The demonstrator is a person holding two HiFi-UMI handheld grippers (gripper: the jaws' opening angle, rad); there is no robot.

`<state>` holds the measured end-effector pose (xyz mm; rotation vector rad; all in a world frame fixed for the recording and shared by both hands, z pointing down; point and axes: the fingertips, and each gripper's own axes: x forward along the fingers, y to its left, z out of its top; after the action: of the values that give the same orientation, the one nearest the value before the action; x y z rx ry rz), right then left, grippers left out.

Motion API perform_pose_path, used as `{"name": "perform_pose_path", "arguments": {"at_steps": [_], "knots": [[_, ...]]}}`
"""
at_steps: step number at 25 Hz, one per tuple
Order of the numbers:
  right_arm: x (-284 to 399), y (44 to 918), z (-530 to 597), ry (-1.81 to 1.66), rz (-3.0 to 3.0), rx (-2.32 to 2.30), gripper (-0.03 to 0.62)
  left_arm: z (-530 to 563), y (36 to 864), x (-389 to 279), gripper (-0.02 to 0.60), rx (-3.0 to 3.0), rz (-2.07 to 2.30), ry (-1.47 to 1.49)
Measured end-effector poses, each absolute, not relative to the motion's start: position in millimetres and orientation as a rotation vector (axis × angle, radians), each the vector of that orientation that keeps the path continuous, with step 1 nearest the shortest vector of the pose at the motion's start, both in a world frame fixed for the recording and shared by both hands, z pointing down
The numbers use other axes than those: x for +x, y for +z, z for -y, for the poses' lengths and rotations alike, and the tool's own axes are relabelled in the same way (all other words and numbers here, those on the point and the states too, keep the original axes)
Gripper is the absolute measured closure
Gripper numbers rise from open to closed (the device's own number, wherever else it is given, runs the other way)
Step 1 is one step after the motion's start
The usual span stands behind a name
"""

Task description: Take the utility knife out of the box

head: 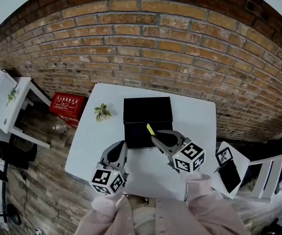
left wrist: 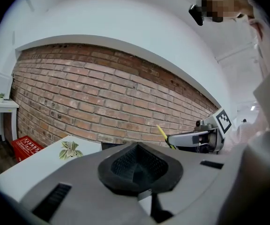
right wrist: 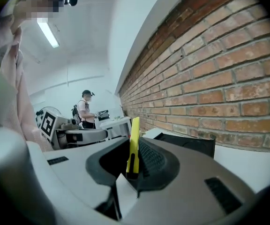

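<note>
White bench [head: 87, 151] pushed up against a red brick wall [head: 180, 48], wood plank floor [head: 38, 190] around it, and a small white side table [head: 9, 106] off to my left. Quick count: one black box [head: 147, 112] near the back of the bench, one leafy sprig [head: 102, 112] just left of it, one red crate [head: 67, 105] down on the floor, one yellow utility knife [head: 150, 129], and my two grippers. My right hand-held gripper [head: 156, 138] has its jaws narrow and clamped on the knife, which pokes up out of the pads, out of the box and in the air over its near edge. My left hand-held gripper [head: 117, 150] is closed on nothing, just hanging over the bench beside the box's front left corner.
</note>
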<state>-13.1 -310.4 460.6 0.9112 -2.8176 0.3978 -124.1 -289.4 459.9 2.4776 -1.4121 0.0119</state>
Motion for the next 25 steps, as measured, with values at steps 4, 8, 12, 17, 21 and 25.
{"name": "perform_pose_path", "arguments": {"at_steps": [4, 8, 12, 17, 21, 25], "knots": [[2, 435, 303, 0.401, 2.9, 1.012, 0.533, 283, 441, -126, 0.589, 2.505, 1.442, -0.013], [17, 408, 300, 0.368, 2.967, 1.124, 0.533, 280, 420, -130, 0.589, 2.549, 1.489, -0.03], [32, 389, 293, 0.322, 2.988, 1.217, 0.533, 276, 400, -139, 0.589, 2.553, 1.545, -0.064], [53, 367, 284, 0.272, 3.011, 1.336, 0.533, 271, 381, -148, 0.589, 2.551, 1.609, -0.091], [67, 354, 278, 0.224, 3.009, 1.406, 0.533, 266, 368, -154, 0.589, 2.556, 1.641, -0.111], [78, 343, 275, 0.184, 3.002, 1.475, 0.533, 263, 358, -161, 0.589, 2.559, 1.675, -0.116]]}}
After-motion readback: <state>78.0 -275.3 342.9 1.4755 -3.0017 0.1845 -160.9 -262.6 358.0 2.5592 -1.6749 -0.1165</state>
